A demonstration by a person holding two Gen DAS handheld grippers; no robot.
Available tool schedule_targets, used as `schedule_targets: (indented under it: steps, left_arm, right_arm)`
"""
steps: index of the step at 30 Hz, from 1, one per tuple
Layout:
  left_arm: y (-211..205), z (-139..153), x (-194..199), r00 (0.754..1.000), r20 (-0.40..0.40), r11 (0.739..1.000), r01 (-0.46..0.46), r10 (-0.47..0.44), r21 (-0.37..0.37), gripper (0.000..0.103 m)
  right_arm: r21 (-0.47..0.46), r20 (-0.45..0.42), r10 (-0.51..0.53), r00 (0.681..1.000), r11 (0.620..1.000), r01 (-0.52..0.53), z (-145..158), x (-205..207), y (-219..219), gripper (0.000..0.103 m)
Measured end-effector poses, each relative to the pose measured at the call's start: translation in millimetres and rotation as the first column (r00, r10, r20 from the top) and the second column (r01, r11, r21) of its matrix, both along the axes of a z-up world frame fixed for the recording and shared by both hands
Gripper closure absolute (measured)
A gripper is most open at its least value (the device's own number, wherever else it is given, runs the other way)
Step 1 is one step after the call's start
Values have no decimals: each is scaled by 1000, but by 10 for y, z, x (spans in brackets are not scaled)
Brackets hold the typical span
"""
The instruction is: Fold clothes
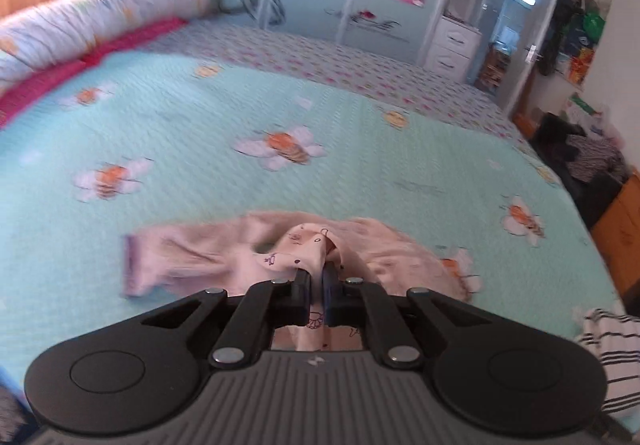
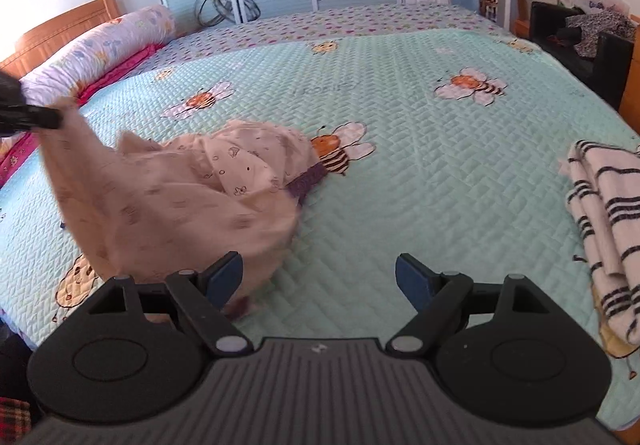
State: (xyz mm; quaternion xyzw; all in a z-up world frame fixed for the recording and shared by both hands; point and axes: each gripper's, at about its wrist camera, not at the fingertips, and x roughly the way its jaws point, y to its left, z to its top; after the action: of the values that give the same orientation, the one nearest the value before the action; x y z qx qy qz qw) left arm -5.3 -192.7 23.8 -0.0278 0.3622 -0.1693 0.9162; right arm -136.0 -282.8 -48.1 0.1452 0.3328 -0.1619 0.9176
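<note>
My left gripper [image 1: 316,281] is clamped on the pink garment [image 1: 224,253], lifting one edge off the bed quilt [image 1: 200,173]. Only the right view shows my right gripper [image 2: 319,279] gaping wide and empty, plus the striped cloth [image 2: 608,213] off to the side.

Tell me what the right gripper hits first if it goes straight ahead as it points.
Probably the bare quilt: the right gripper, open, points down at it. The pink garment lies just off its left finger; the striped cloth is well off to the right. Depth is unclear.
</note>
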Motion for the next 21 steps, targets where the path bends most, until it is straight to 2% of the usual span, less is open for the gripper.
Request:
schedule_targets:
  steps: [5,9,13,16,19,21]
  left_arm:
    - [335,-201,39,993,-36,987,-106,111,123,98]
    - [481,-291,15,992,-103,991,-54,67,125,98]
    - [474,-371,-40,990,-137,991,-10,29,135,98]
    - [422,-385,-75,989,-146,991,19,1,130,98]
    - [409,-412,-173,990,-141,990,42,-23,132,98]
    - [398,-428,-194,989,-144,990,48,-29,135,98]
  right_arm:
    - [52,6,40,999,998,-40,-23,210,44,19]
    - [61,83,49,995,997,-54,140,402,36,18]
    - [45,128,79,989,995,-85,299,763,10,12]
    - [13,83,155,984,988,-157,272,1203,71,12]
    - [-75,5,243,970,967,-242,113,1605,233,12]
    - [-140,-71,254,964,955,-262,-56,1816,310,15]
